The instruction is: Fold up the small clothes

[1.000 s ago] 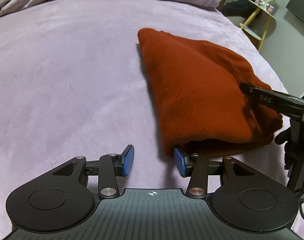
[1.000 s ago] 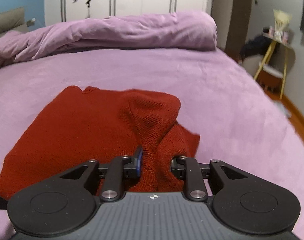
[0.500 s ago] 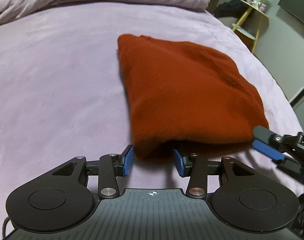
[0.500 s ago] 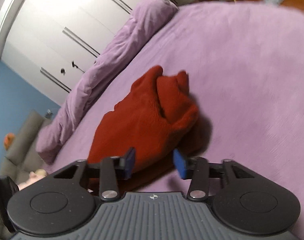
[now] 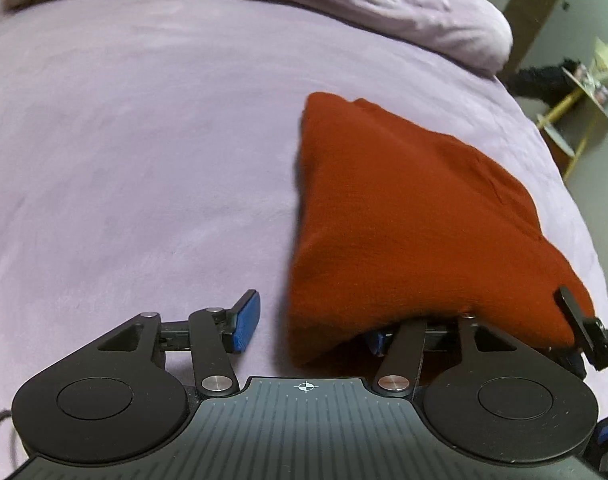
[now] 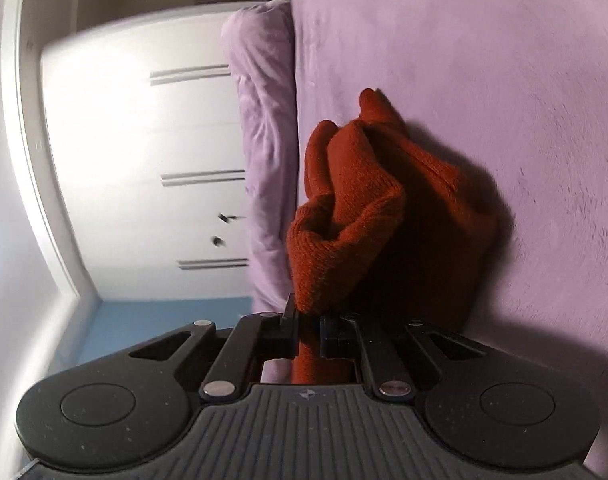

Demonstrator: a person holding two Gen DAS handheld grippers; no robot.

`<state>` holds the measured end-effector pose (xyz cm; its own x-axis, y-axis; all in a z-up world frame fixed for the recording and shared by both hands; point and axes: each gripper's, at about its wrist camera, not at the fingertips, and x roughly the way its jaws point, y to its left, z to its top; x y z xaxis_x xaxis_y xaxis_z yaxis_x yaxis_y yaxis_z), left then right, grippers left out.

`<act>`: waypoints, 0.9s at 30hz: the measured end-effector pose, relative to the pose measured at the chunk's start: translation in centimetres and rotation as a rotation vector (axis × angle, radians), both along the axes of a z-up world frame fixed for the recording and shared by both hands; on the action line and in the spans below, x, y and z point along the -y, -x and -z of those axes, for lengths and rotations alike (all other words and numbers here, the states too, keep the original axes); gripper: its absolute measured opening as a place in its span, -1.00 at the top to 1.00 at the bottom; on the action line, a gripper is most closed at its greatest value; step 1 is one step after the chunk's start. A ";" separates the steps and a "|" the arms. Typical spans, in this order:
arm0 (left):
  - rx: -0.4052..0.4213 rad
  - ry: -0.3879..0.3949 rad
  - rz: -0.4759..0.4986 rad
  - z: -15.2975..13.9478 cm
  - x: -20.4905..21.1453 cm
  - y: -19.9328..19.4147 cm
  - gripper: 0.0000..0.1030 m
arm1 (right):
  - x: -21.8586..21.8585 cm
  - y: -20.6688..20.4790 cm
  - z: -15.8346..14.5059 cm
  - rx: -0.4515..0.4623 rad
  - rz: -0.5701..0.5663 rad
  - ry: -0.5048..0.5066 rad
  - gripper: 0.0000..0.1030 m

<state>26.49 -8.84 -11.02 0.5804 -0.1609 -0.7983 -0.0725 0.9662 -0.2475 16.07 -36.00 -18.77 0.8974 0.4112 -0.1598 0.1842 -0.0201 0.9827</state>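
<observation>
A rust-red knit garment lies folded on the purple bed. My left gripper is open at its near edge: the left finger stands clear on the bedspread and the right finger is under the lifted cloth. My right gripper is rolled on its side and shut on the garment's near right corner, holding that corner raised off the bed. One right fingertip shows at the garment's right corner in the left wrist view.
The purple bedspread spreads to the left. A bunched purple duvet lies along the far edge. A small yellow-legged side table stands off the bed at right. White wardrobe doors are behind the bed.
My right gripper has rolled onto its side and closed on the garment's corner, lifting it. My left gripper has shifted left, so its right finger now sits under the cloth edge.
</observation>
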 end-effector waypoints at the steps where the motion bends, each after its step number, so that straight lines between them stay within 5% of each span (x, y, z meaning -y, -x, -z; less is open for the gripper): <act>1: 0.006 -0.013 0.000 0.0 -0.1 0.2 -0.14 | 0.0 -0.1 -0.4 -0.018 -0.005 0.060 0.85; 3: 0.022 -0.037 0.006 -0.3 -0.3 0.6 -0.12 | -0.3 -0.1 -1.5 -0.034 -0.020 0.163 0.85; 7: 0.006 0.020 -0.024 -1.1 -1.9 1.1 -0.06 | -0.1 -0.1 -1.7 0.025 -0.017 0.059 0.86; 13: -0.074 0.170 -0.016 -1.6 -4.3 -0.1 -0.04 | -0.4 0.1 -3.9 0.018 -0.082 0.326 0.84; 18: -0.073 0.161 -0.010 -1.3 -3.9 0.0 -0.04 | -0.2 0.0 -3.9 0.000 -0.084 0.309 0.84; 27: 0.028 -0.082 0.103 -0.7 1.4 1.3 -0.02 | -1.0 -0.9 -5.0 0.036 -0.111 0.341 0.84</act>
<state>25.21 -10.24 -10.29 0.5863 -0.1556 -0.7950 0.0337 0.9852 -0.1679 16.97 -34.97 -13.77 0.8579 0.4350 -0.2733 0.1315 0.3283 0.9354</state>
